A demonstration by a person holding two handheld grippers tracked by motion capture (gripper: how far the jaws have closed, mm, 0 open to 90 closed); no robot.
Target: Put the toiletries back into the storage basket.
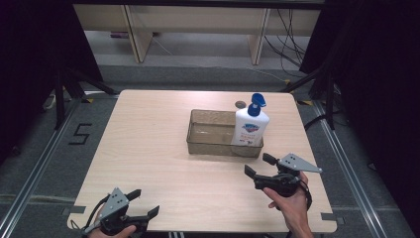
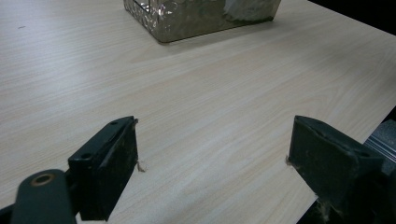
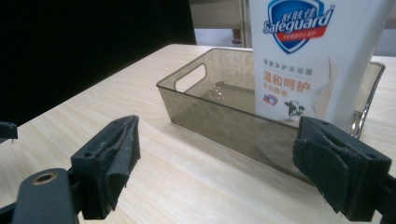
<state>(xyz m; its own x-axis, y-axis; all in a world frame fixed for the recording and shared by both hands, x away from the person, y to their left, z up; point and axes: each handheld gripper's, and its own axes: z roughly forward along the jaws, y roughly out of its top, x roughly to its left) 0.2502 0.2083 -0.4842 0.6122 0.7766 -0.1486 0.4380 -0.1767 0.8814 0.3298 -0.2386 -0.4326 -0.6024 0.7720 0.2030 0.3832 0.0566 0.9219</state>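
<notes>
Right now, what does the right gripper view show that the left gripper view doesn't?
Right gripper view: the bottle's Safeguard label, standing upright inside the bin, and the bin's handle cutout. Left gripper view: a long stretch of bare table and its near edge, with just a bin corner at the top. Both: the bin, the table, and open jaws holding nothing.

Even overhead light leaves the table [image 1: 163, 148] bright with soft shadows, the dark far surroundings perhaps underexposed, and near jaws slightly blurred.
</notes>
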